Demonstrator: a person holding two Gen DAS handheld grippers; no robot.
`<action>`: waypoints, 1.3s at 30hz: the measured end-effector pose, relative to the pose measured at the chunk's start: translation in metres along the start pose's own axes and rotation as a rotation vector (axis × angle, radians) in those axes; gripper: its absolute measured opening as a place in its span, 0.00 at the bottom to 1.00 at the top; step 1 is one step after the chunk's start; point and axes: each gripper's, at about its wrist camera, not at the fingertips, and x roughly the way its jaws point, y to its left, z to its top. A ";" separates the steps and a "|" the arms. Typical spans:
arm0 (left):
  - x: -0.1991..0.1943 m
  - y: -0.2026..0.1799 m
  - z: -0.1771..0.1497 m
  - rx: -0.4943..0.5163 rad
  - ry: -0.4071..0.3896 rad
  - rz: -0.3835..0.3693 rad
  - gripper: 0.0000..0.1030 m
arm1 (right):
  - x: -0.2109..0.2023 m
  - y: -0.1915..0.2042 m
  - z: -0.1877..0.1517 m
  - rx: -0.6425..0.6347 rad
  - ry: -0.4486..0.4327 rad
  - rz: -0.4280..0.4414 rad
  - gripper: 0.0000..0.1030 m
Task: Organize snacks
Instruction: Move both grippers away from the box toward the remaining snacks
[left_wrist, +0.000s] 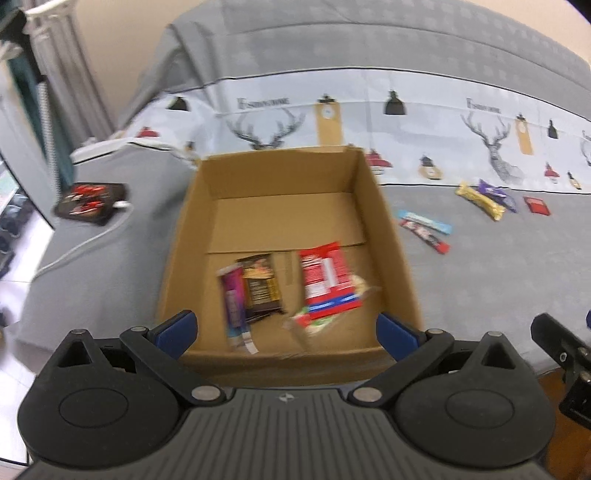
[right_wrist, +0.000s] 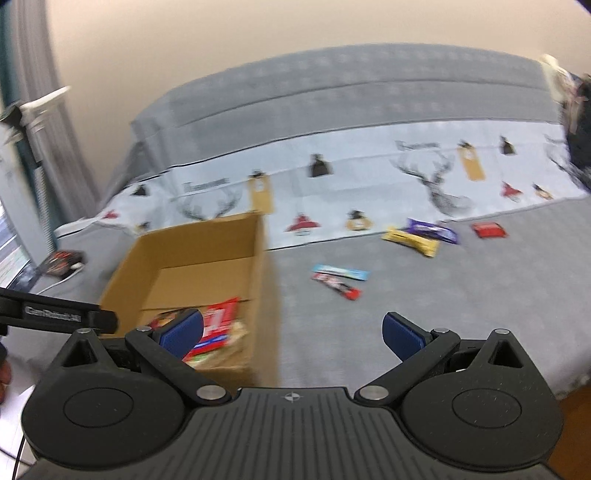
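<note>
— How many snacks in the cardboard box (left_wrist: 280, 192)?
— About four, low centre of frame. Five more lie on the bed (left_wrist: 480, 295), right of it.
— Grippers?
— Left gripper (left_wrist: 286, 328) and right gripper (right_wrist: 293, 332) both spread apart, empty.

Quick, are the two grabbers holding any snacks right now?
Left gripper: open, holding nothing, above the cardboard box.
Right gripper: open, holding nothing.
</note>
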 end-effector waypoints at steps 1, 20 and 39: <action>0.003 -0.007 0.005 0.003 0.002 -0.009 1.00 | 0.003 -0.010 0.002 0.012 0.002 -0.016 0.99; 0.186 -0.181 0.117 -0.066 0.376 -0.143 1.00 | 0.130 -0.176 0.052 0.045 0.062 -0.178 0.99; 0.375 -0.207 0.131 -0.271 0.650 -0.041 1.00 | 0.395 -0.213 0.080 -0.128 0.267 -0.115 0.99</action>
